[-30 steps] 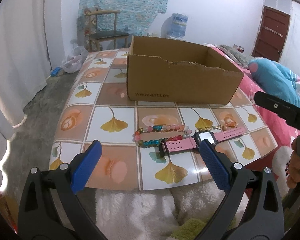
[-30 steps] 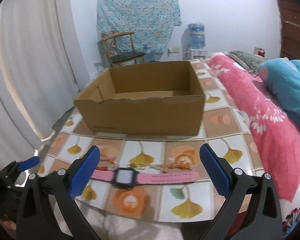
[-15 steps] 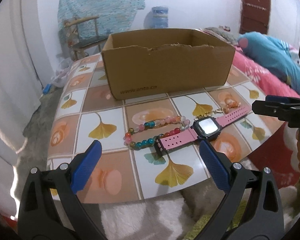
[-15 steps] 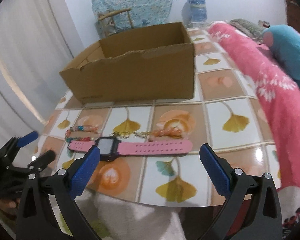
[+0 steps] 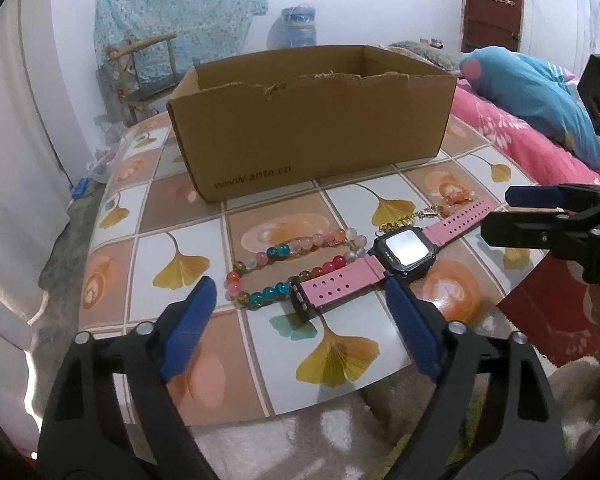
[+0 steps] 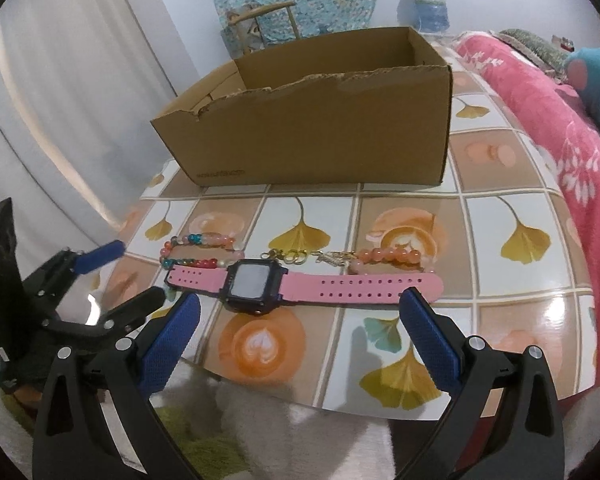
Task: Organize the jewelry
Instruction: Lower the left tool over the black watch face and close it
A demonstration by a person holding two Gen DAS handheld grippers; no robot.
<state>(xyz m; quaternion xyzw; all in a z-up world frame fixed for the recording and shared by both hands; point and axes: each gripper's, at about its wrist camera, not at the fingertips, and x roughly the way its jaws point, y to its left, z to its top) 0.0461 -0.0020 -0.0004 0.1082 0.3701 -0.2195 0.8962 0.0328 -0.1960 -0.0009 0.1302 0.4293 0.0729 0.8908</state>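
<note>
Lying flat: rubbery pink watch [image 5: 384, 258], round glossy beads [image 5: 288, 258].

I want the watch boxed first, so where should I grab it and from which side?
Grip the watch by the long bare strap right of its face, coming down from above with the jaws across the strap's width. It lies flat and thin there, clear of the bead bracelets; the face is bulkier.

pink watch [image 6: 300, 286] flat — open box [image 6: 320, 152] behind
</note>
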